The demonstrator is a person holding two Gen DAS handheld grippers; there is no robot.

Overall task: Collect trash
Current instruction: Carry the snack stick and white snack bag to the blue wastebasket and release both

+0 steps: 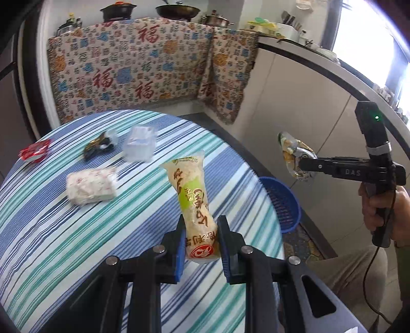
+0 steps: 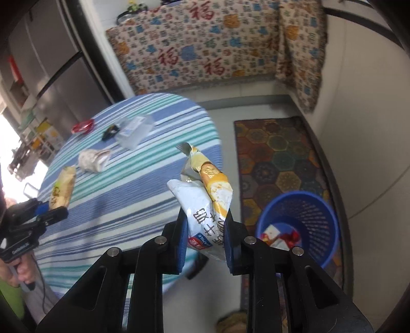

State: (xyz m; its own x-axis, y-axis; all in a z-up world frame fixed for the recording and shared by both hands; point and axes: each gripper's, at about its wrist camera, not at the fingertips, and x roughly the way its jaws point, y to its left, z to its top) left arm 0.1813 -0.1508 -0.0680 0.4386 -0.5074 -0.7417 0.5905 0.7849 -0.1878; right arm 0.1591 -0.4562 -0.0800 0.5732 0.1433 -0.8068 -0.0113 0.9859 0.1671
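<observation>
Striped blue, teal and white cloth covers the round bench, which carries most of the loose litter. Near its far edge lie a red sachet, a dark crumpled wrapper and a clear plastic box; closer in sits a white packet with a pink print.

The left gripper has its blue-padded fingers pinching the lower end of a cream and green snack bag, which stands up from them, lifted clear of the cloth. The right gripper likewise has its fingers pressed onto a crumpled white and yellow wrapper, held in the air off the bench's right edge.

Below that edge, on the floor, stands a blue mesh wastebasket with some red and white scraps already inside; nothing lies between the held wrapper and its open mouth. It sits on a dark rug with a hexagon pattern.

Behind the bench a patterned cloth with red characters drapes over a low counter, with pots on top. A white cabinet front runs along the right, under a bright window. Part of a hand grips the right tool's handle.
</observation>
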